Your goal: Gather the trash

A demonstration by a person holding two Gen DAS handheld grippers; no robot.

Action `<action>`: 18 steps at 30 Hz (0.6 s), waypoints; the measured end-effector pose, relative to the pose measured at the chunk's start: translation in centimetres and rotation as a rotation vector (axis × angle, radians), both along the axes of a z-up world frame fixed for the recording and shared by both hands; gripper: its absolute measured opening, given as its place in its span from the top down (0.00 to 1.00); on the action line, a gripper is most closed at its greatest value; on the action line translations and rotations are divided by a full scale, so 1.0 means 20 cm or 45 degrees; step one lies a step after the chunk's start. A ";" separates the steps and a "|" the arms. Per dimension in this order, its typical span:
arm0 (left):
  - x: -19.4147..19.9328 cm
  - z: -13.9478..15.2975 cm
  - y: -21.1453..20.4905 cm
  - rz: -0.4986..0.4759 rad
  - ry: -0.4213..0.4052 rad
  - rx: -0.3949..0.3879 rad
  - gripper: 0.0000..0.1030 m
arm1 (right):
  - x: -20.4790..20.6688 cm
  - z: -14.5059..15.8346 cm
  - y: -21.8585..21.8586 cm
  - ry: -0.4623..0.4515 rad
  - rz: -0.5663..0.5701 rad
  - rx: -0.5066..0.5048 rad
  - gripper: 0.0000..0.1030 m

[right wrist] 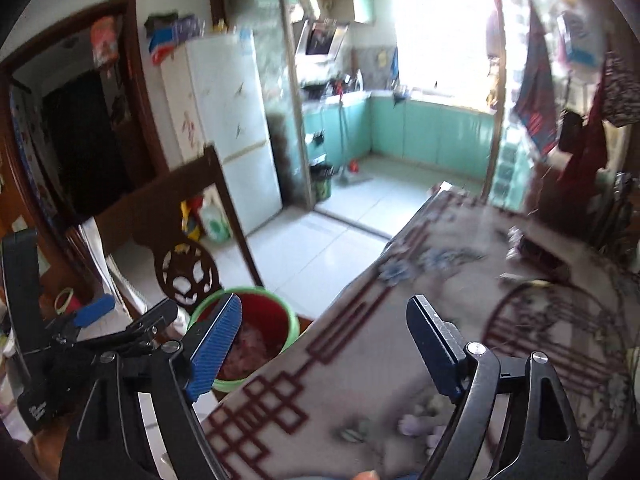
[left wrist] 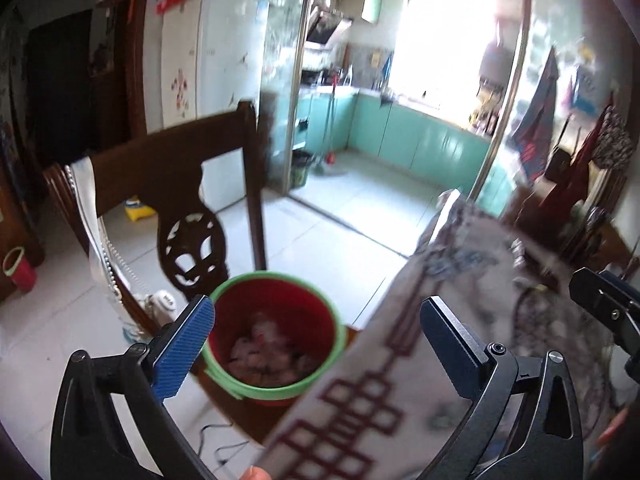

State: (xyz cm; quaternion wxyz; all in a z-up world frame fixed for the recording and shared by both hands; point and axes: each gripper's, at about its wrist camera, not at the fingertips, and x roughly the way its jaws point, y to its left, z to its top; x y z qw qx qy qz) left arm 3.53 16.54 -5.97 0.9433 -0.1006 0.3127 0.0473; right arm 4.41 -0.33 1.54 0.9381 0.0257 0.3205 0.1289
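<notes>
Left gripper, right gripper: jaws spread, empty.

Left gripper with fingers spread wide, empty — red bin with green rim between them, trash inside, patterned tablecloth at four o'clock, carved chair at ten o'clock.

The red bin is left open from above, flanked closely by the chair and table edge.
</notes>
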 end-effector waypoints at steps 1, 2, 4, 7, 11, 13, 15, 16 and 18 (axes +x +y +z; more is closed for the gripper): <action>-0.02 0.03 -0.03 0.000 -0.026 -0.013 0.00 | -0.05 0.04 -0.05 -0.037 -0.018 0.005 0.17; -0.05 0.06 -0.07 -0.001 -0.062 -0.026 0.00 | -0.09 0.07 -0.09 -0.065 -0.030 0.009 0.17; -0.11 0.11 -0.11 0.000 -0.116 -0.033 0.00 | -0.17 0.13 -0.17 -0.119 -0.053 0.010 0.15; -0.17 0.15 -0.17 0.010 -0.187 -0.022 0.00 | -0.28 0.19 -0.24 -0.177 -0.084 -0.008 0.14; -0.25 0.18 -0.22 -0.020 -0.251 -0.069 0.00 | -0.38 0.23 -0.30 -0.148 -0.101 -0.023 0.12; -0.27 0.21 -0.25 -0.075 -0.250 -0.096 0.00 | -0.42 0.23 -0.34 -0.125 -0.080 0.030 0.12; -0.28 0.22 -0.27 -0.087 -0.247 -0.088 0.00 | -0.45 0.23 -0.38 -0.099 -0.105 0.060 0.12; -0.29 0.23 -0.28 -0.081 -0.248 -0.073 0.00 | -0.47 0.23 -0.39 -0.105 -0.123 0.059 0.12; -0.30 0.23 -0.31 -0.076 -0.243 -0.049 0.00 | -0.49 0.24 -0.40 -0.124 -0.143 0.035 0.12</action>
